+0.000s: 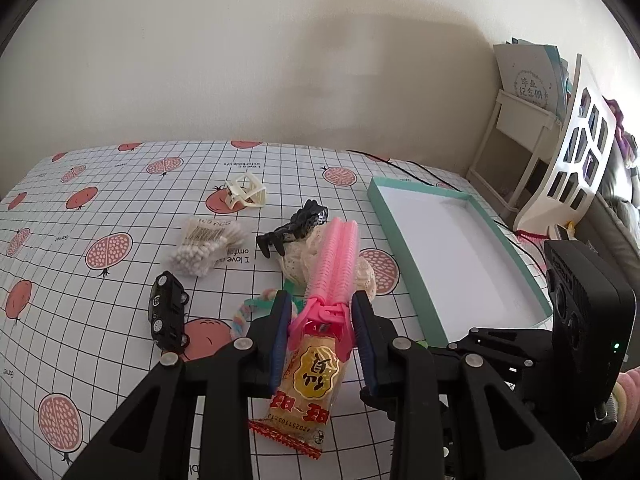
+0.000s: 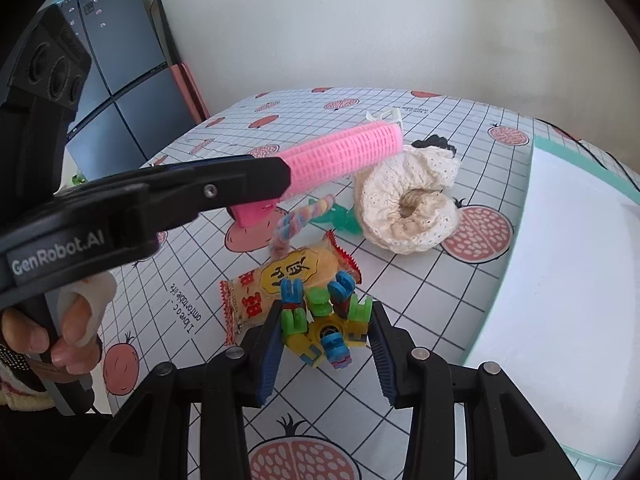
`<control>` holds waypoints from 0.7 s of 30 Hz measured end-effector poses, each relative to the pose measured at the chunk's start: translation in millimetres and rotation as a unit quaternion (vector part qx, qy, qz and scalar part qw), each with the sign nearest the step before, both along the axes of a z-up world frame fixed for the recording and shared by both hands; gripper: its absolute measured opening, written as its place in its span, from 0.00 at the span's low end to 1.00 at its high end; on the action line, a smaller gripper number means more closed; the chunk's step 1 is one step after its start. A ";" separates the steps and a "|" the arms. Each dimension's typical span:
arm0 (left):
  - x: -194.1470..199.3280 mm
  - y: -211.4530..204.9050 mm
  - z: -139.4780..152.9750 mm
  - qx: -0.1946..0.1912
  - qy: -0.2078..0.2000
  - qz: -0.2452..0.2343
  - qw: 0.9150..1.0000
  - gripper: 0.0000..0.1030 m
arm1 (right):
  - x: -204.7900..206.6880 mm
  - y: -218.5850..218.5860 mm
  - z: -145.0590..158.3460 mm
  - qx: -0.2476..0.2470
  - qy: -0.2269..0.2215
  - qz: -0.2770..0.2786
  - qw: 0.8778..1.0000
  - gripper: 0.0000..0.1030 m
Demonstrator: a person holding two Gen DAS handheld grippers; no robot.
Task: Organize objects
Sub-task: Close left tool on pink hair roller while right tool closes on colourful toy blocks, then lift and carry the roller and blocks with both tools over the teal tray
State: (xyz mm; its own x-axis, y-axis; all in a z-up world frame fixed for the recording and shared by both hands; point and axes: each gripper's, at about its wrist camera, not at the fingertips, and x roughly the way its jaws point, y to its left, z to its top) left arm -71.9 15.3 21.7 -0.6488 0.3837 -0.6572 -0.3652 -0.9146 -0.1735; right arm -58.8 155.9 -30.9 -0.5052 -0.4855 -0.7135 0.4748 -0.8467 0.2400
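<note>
My left gripper is shut on the base of a pink mesh hair roller and holds it above the table; it shows from the side in the right wrist view. Beneath it lies a yellow snack packet. My right gripper is shut on a colourful block toy close to the tablecloth. A cream lace scrunchie lies just beyond, beside the teal-rimmed white tray.
On the cloth sit a black hair claw, a cream hair claw, a bag of cotton swabs, a black toy car and a pastel rope. A hand holds the left gripper. A white shelf stands at the right.
</note>
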 end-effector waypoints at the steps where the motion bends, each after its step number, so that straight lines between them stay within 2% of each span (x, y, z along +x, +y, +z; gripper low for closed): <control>1: 0.3 -1.1 1.2 0.003 0.002 0.001 1.000 0.31 | 0.4 0.4 1.2 0.001 0.002 0.000 1.000 0.42; 6: 0.3 -4.3 4.0 0.007 0.006 0.007 1.000 0.31 | -0.2 -1.5 4.2 0.002 0.006 0.000 1.000 0.42; 11: 4.1 -9.9 14.7 0.029 0.024 0.008 0.999 0.31 | 0.8 0.6 9.3 -0.002 0.013 -0.002 1.000 0.42; 21: 4.8 -15.0 22.2 0.034 0.039 0.018 0.999 0.30 | 1.9 0.6 10.6 -0.001 0.014 0.000 1.000 0.42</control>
State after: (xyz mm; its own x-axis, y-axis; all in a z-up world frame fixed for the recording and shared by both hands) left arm -67.1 0.3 43.9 -0.7112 0.4006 -0.5777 -0.3463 -0.9148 -0.2080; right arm -56.9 156.5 -20.3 -0.5251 -0.4867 -0.6981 0.4809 -0.8465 0.2284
